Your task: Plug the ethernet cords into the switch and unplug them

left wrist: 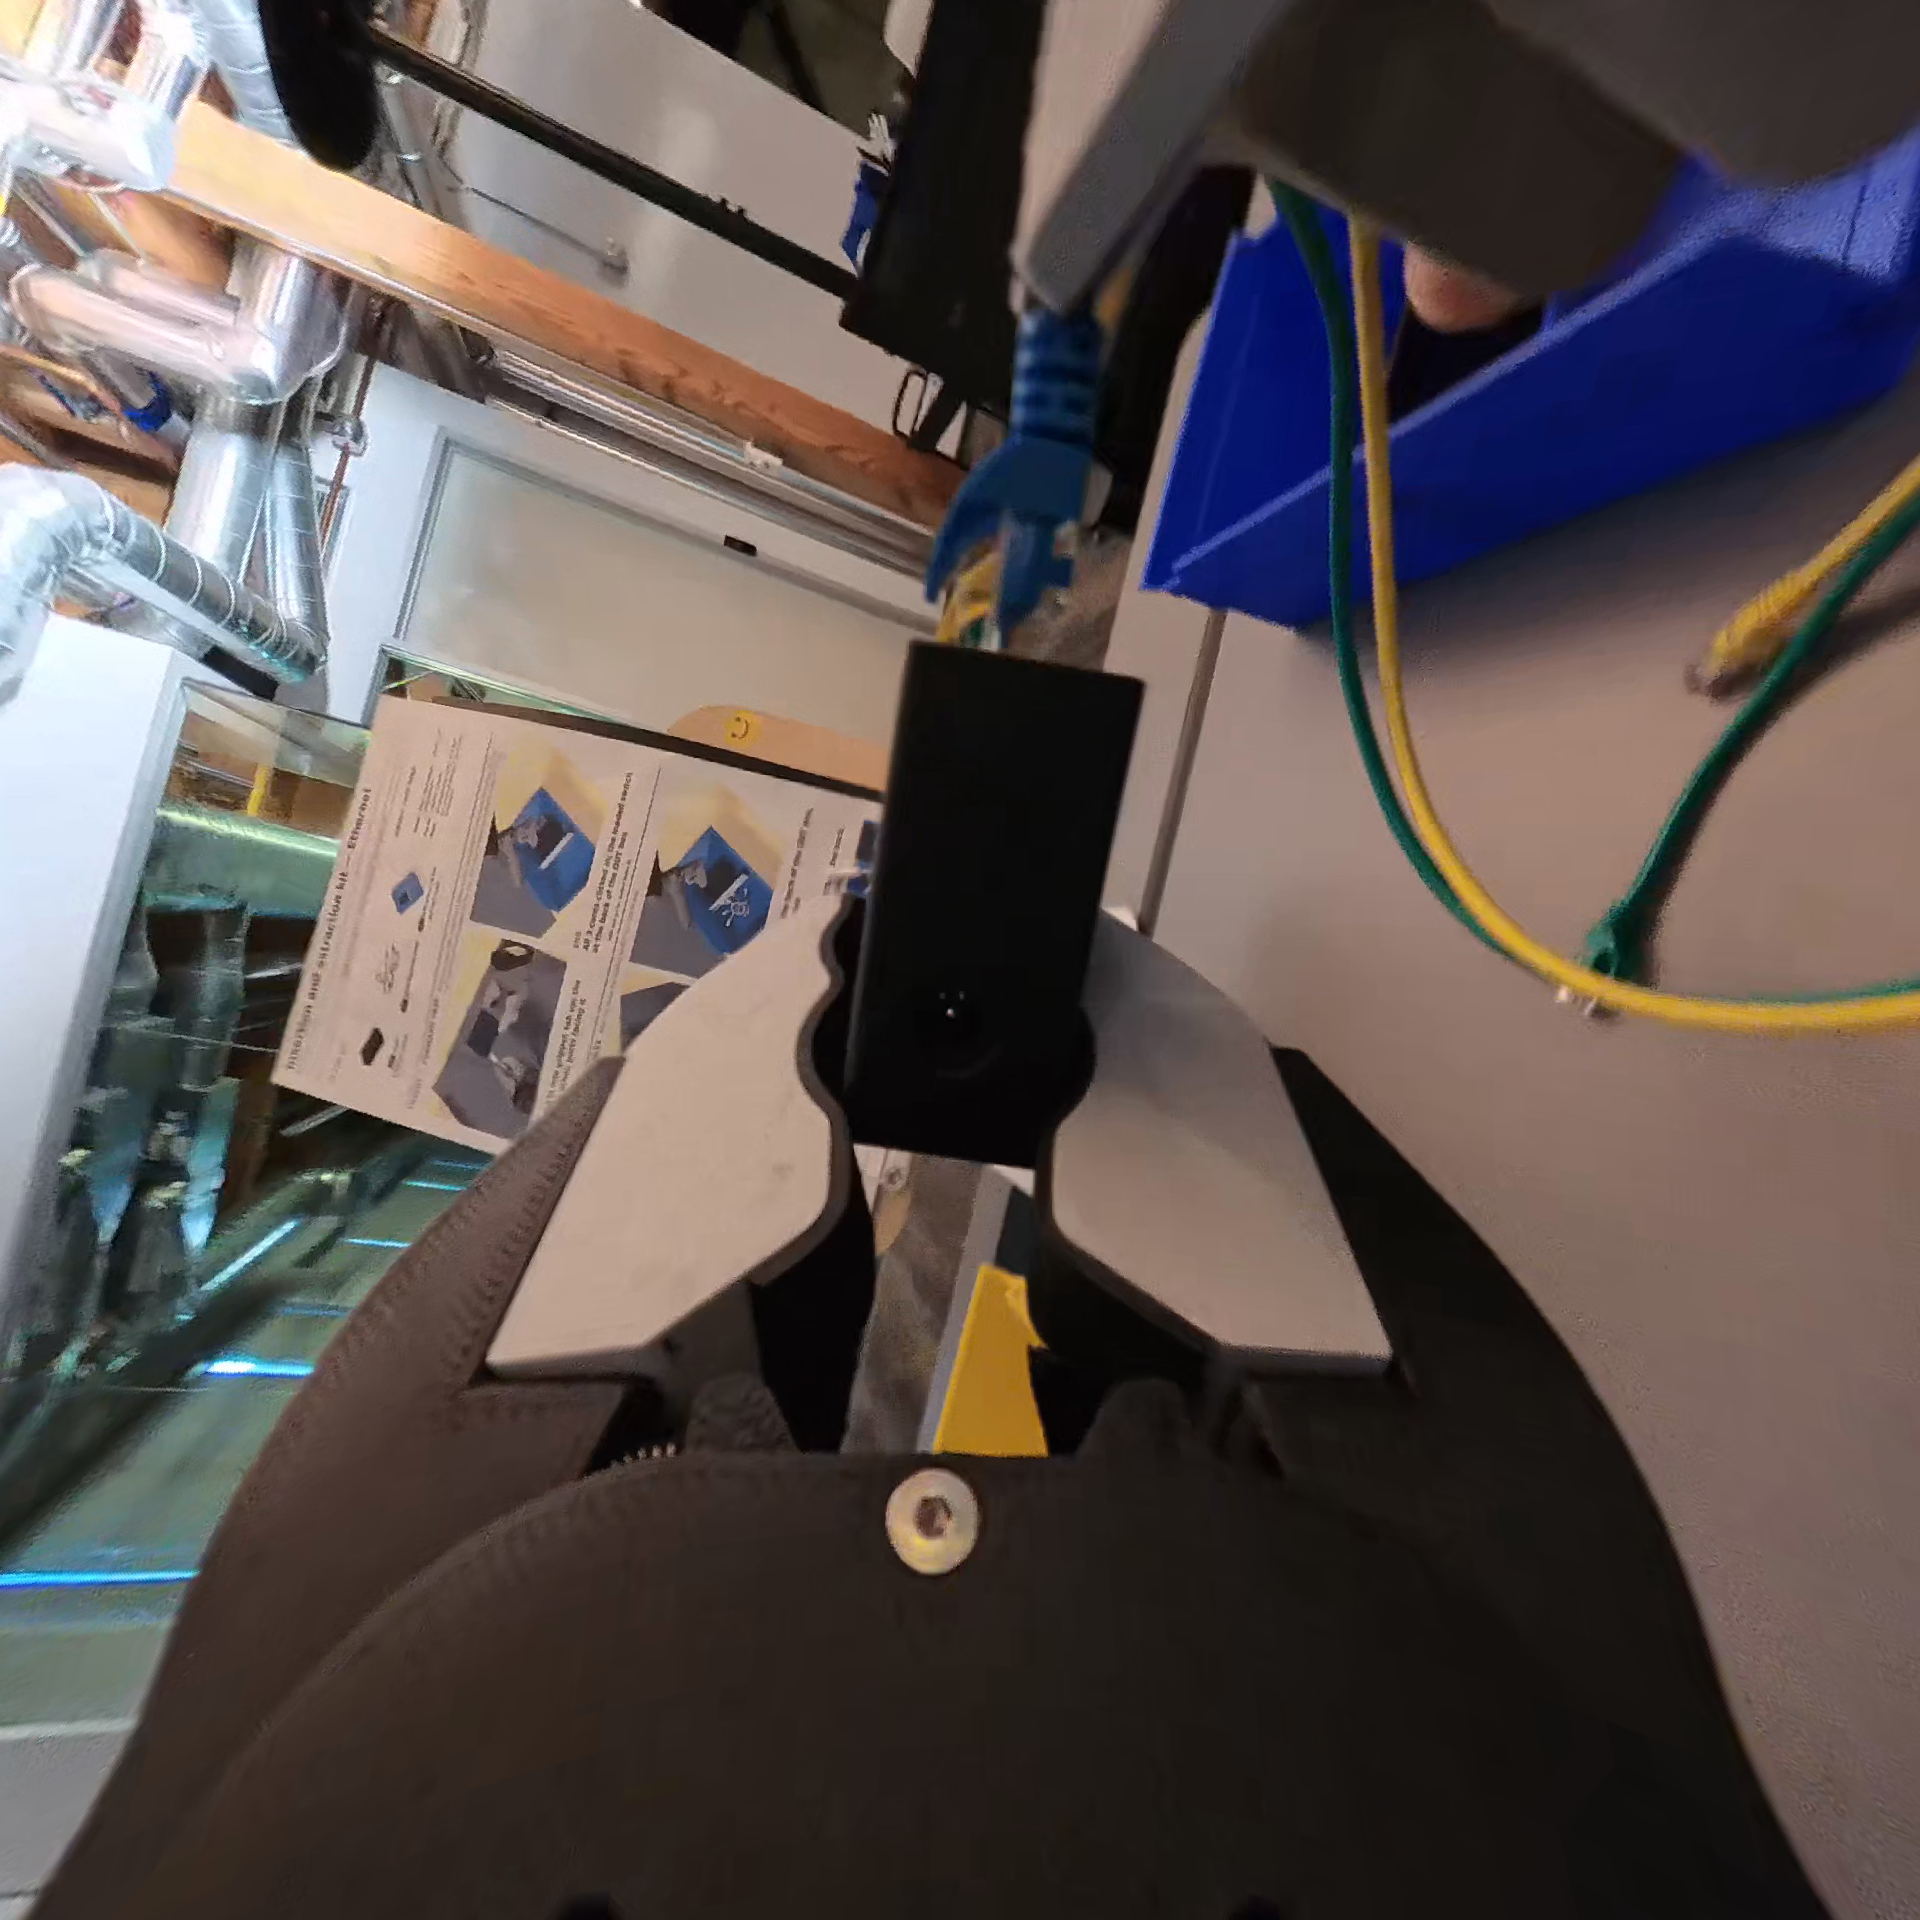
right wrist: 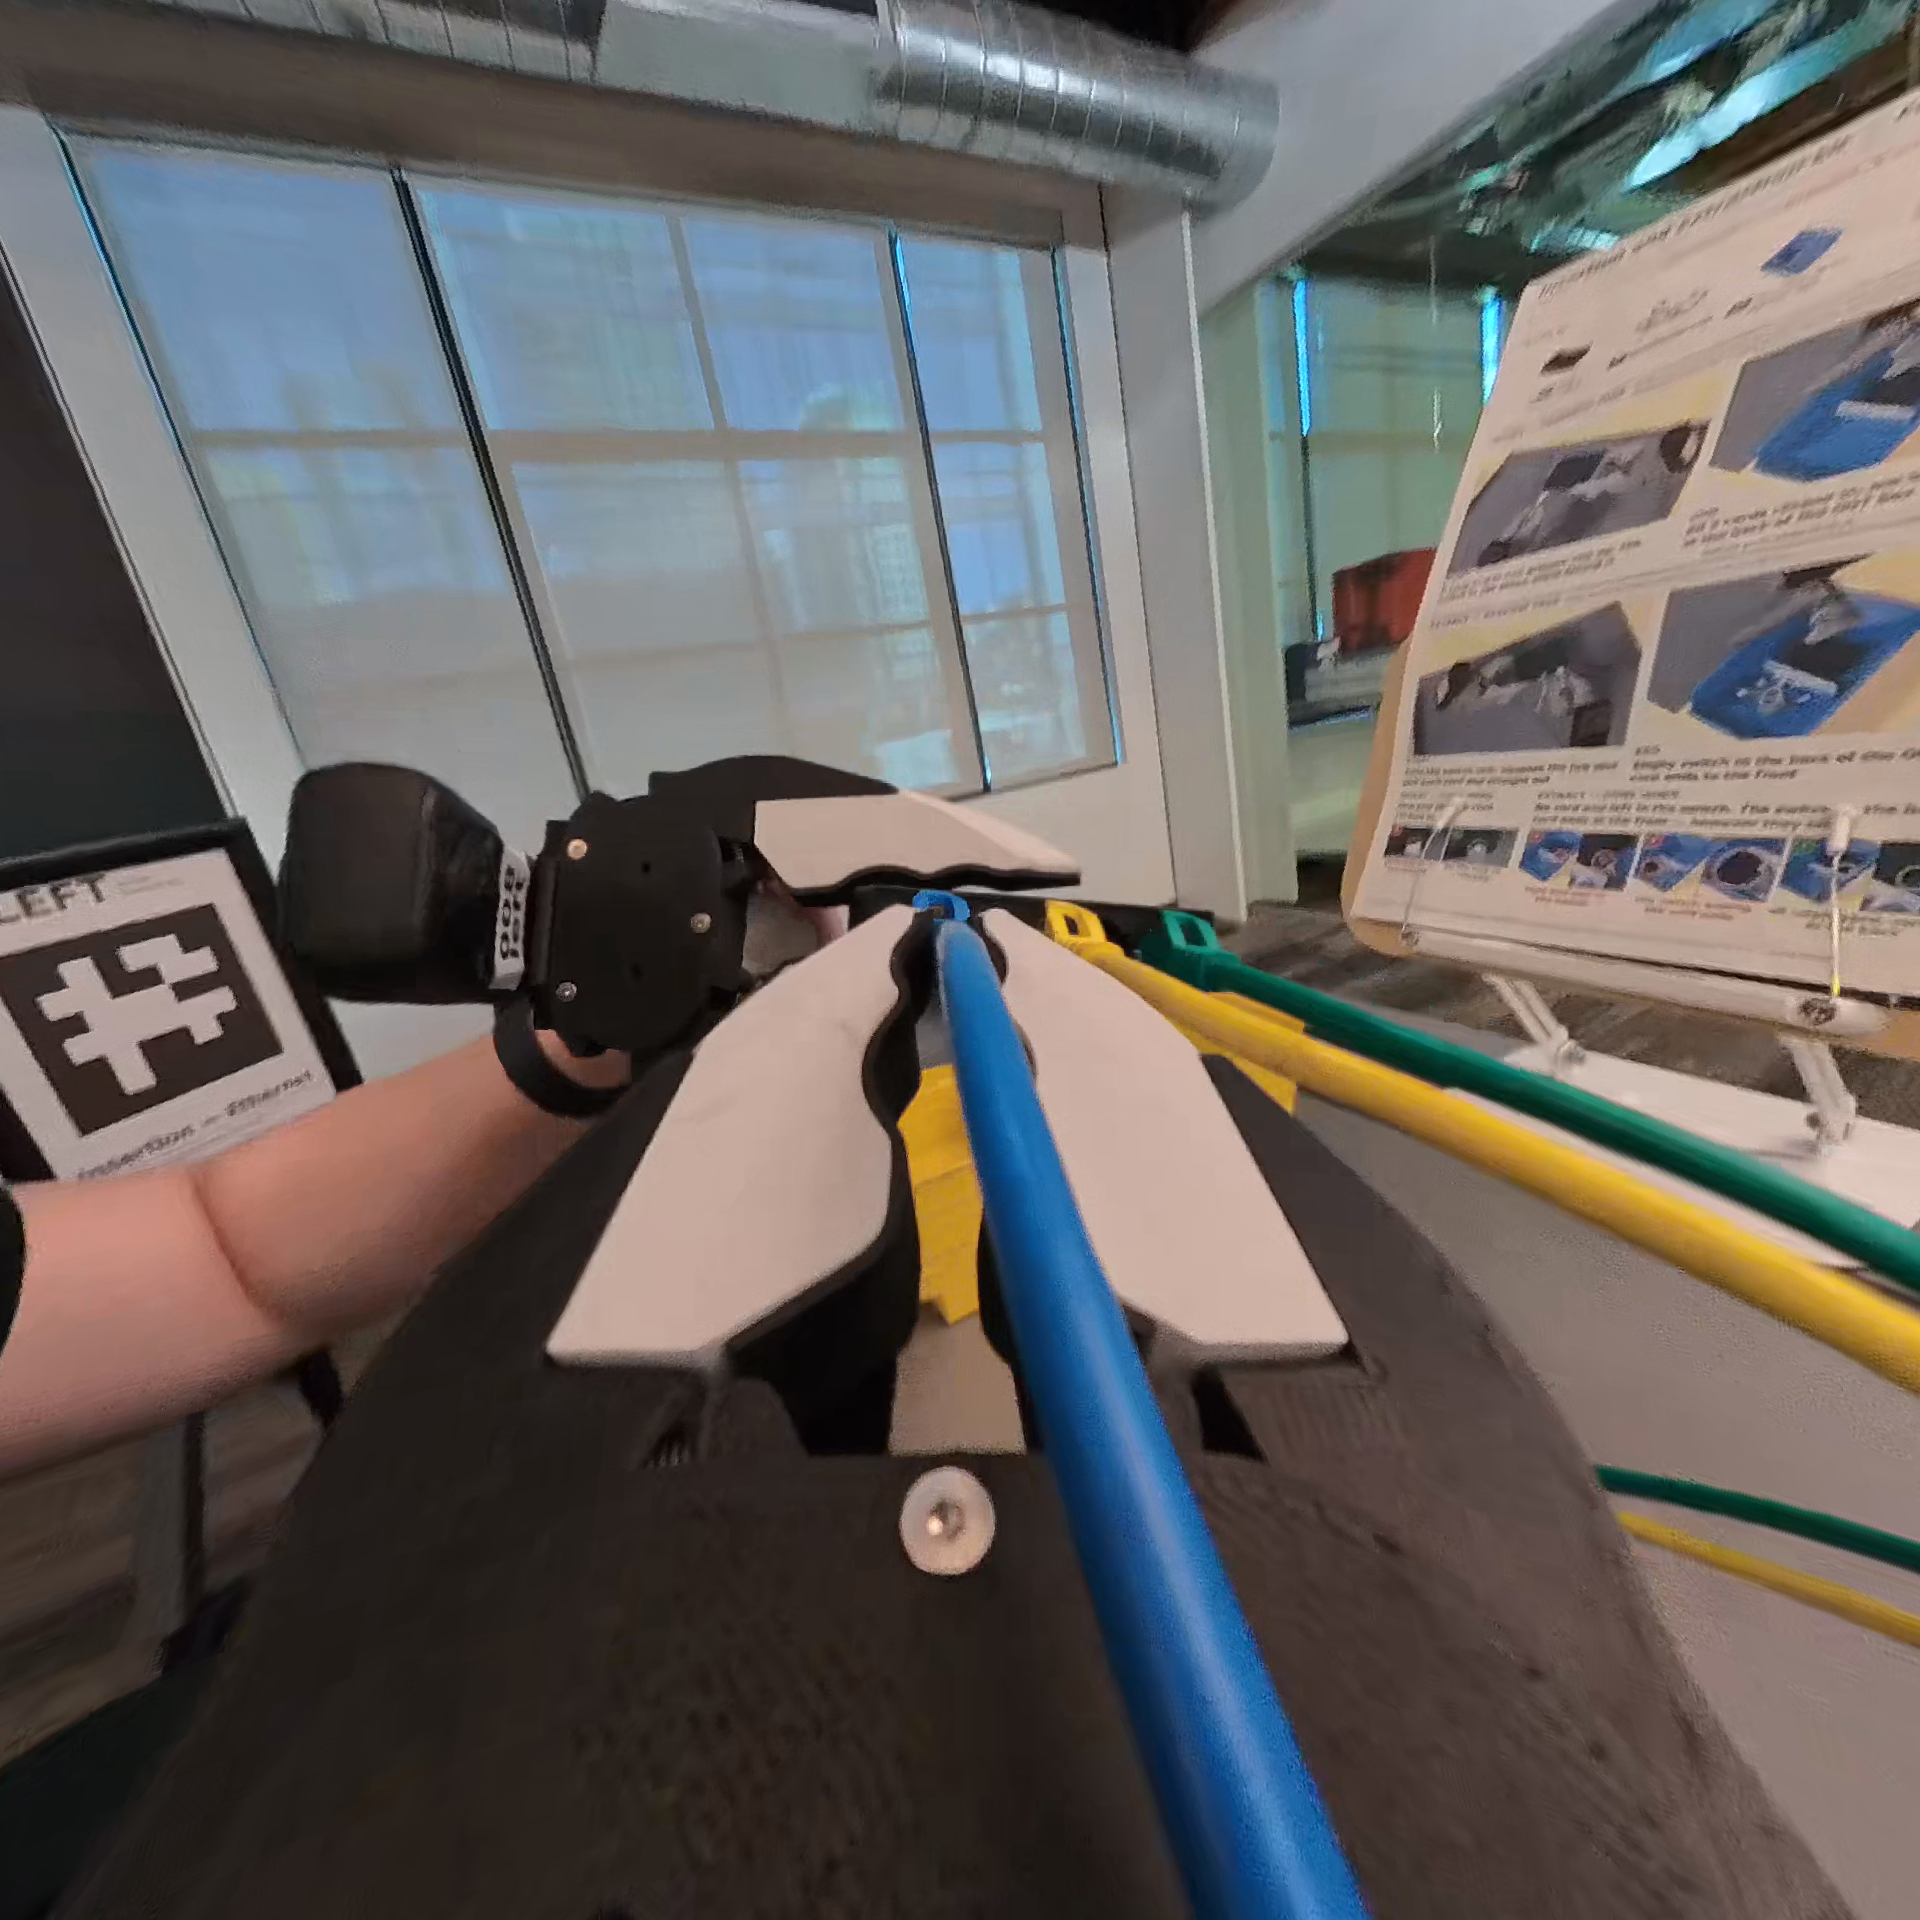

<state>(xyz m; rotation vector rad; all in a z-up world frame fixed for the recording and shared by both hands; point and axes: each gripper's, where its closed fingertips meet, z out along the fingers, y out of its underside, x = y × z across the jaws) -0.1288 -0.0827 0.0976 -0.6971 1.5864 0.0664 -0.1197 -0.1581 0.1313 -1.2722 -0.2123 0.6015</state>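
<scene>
Both grippers working the switch and the blue cord above the desk.

The left gripper (left wrist: 951, 1023) is pinching the black switch (left wrist: 997, 831), holding it in the air; the right gripper (right wrist: 940, 935) is closing on the blue cord (right wrist: 1049, 1247) at its plug. The yellow cord (right wrist: 1455, 1132) and green cord (right wrist: 1538, 1081) are sitting plugged in beside it, over the grey desk (left wrist: 1558, 1195).

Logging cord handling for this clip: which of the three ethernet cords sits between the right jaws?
The blue cord. It runs between the right gripper jaws, while the yellow cord and green cord run outside them.
</scene>
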